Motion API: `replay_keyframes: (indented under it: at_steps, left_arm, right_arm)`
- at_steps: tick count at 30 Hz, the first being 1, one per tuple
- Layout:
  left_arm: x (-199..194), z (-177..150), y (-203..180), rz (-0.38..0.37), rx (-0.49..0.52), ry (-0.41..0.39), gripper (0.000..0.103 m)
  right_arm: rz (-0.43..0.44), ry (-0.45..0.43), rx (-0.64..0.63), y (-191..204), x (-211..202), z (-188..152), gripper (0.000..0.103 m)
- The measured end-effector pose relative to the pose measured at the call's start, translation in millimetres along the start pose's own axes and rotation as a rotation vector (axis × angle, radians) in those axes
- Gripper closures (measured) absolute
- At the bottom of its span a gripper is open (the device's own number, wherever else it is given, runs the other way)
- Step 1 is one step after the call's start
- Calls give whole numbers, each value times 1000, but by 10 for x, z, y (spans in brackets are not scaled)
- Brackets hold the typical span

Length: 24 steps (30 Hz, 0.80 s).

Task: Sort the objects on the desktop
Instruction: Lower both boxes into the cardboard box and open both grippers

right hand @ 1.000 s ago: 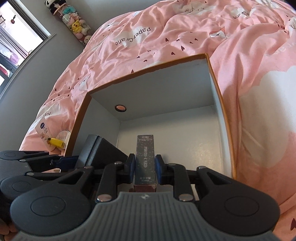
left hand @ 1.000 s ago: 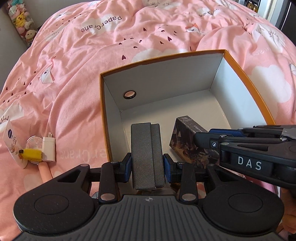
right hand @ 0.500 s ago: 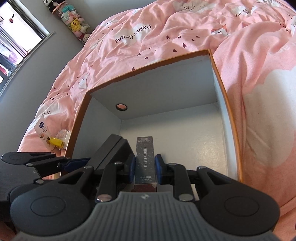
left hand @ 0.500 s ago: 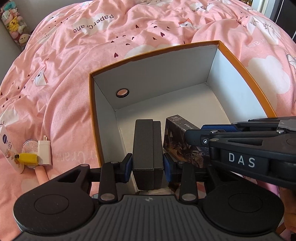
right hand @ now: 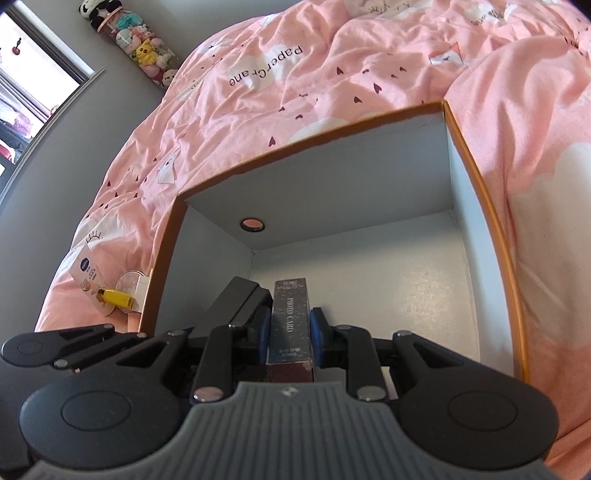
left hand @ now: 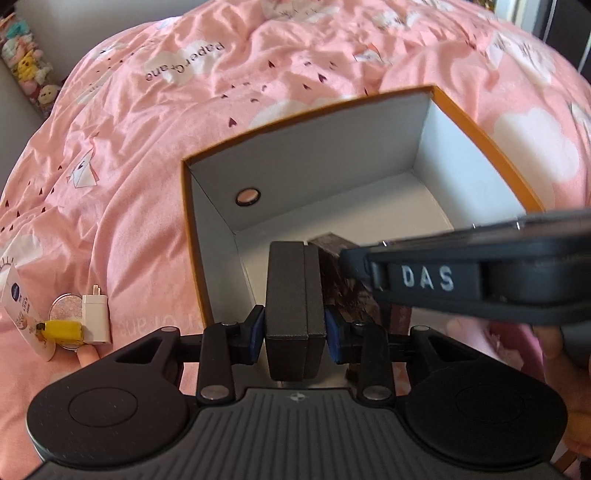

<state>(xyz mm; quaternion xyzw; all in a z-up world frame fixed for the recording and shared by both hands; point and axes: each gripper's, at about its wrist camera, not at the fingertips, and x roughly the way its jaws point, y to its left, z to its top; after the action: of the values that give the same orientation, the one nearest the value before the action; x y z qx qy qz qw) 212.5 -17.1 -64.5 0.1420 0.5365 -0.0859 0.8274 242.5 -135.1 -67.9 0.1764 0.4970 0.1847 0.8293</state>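
Note:
An open orange-rimmed cardboard box [left hand: 192,236] with a white inside lies on the pink bedspread; it also shows in the right wrist view [right hand: 480,192]. My left gripper [left hand: 294,328] is shut on a dark grey case [left hand: 293,295] and holds it inside the box near the left wall. My right gripper [right hand: 289,334] is shut on a dark photo card box [right hand: 289,321], upright, inside the box right beside the grey case [right hand: 240,306]. In the left wrist view the photo card box [left hand: 347,291] is partly hidden behind the right gripper's body [left hand: 480,277].
Left of the box on the bedspread lie a white charger [left hand: 95,317], a yellow item [left hand: 62,329], a round pink compact [left hand: 66,306] and a white card [left hand: 18,295]. Plush toys [right hand: 140,26] hang on the far wall. A window [right hand: 22,92] is at left.
Both grippers have sunk lower into the box with their objects, side by side. The grey case and the photo card box now sit closer together.

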Motion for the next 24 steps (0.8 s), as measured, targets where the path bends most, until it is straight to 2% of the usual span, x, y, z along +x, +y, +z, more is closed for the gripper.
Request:
replay_keyframes:
  at_steps: [5, 10, 13, 14, 15, 16, 19, 22, 24]
  left_arm:
    - [-20, -24, 42, -47, -6, 9, 57]
    - [-110, -55, 110, -83, -20, 9, 56]
    - [-227, -112, 210, -146, -55, -9, 54]
    - [-278, -135, 245, -157, -68, -17, 52]
    - [-326, -156, 272, -160, -79, -29, 51]
    - [-392, -182, 311, -160, -90, -47, 51]
    - [-591, -255, 443, -193, -134, -105, 50]
    - [-746, -324, 596, -185, -192, -155, 50]
    - [-807, -371, 714, -182, -237, -178, 50]
  right_arm:
    - [50, 25, 55, -44, 44, 13, 78]
    - [94, 59, 101, -58, 143, 10, 79]
    - [103, 70, 102, -31, 183, 0, 79]
    - [106, 72, 101, -21, 192, -5, 85]
    - [124, 81, 107, -15, 204, -9, 86]
    - [145, 94, 120, -15, 220, -12, 85]
    - [124, 93, 88, 42, 237, -26, 85]
    - [118, 101, 93, 28, 253, -37, 84]
    - [111, 103, 105, -5, 255, -41, 74]
